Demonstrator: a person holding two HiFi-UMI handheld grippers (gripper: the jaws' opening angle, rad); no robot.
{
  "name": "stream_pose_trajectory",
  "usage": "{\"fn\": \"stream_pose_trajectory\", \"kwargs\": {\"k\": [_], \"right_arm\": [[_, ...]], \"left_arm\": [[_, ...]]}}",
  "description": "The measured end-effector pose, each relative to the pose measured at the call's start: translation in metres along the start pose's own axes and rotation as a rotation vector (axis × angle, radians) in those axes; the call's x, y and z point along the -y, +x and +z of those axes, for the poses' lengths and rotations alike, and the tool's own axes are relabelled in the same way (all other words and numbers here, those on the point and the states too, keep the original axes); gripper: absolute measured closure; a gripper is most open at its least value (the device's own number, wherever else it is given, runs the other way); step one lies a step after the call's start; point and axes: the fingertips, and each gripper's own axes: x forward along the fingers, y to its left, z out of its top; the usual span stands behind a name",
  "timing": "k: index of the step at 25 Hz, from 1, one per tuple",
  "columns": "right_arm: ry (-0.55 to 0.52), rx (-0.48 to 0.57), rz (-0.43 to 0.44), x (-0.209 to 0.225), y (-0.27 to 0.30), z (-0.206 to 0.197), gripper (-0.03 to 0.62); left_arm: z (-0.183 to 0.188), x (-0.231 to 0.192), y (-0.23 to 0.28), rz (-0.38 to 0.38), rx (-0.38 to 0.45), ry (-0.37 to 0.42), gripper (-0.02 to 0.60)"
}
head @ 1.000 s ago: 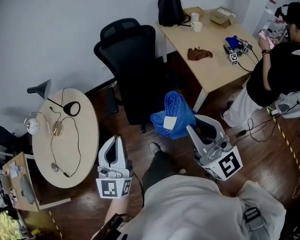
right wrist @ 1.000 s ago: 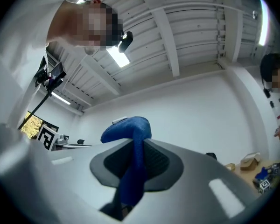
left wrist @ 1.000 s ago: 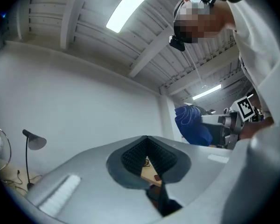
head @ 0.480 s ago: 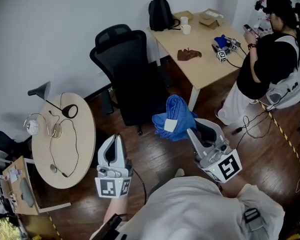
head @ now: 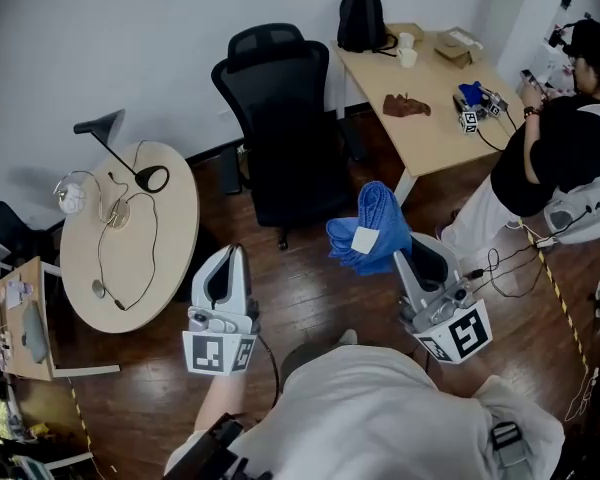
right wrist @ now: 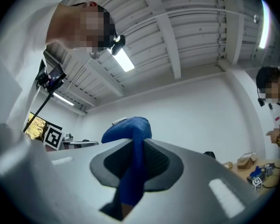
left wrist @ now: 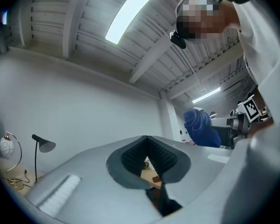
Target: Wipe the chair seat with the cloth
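The right gripper has its jaws clamped on a blue cloth, which rises above them and bulges toward 11 o'clock. At 3 o'clock stands a person; at 4 o'clock, a tabletop carries a cardboard box.

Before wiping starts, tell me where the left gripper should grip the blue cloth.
Probably take the blue cloth by its loose left edge, coming from the left: the right gripper holds its right side, jaws shut, and the bunch spills leftward.

The cloth sits in the right tongs; the chair stands beyond both tongs, the surface left of the left tongs.
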Motion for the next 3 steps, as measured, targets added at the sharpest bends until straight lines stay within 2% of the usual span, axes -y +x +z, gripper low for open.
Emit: {"fn": "stream_pose_trajectory", "kwargs": {"k": [3], "right_arm": [[0.006,-0.007,0.010,-0.0147,0.0037,-0.0025,0.536]], "left_arm": [[0.0032,-0.0035,-0.0132,-0.001,0.007,-0.021,0.514]]}}
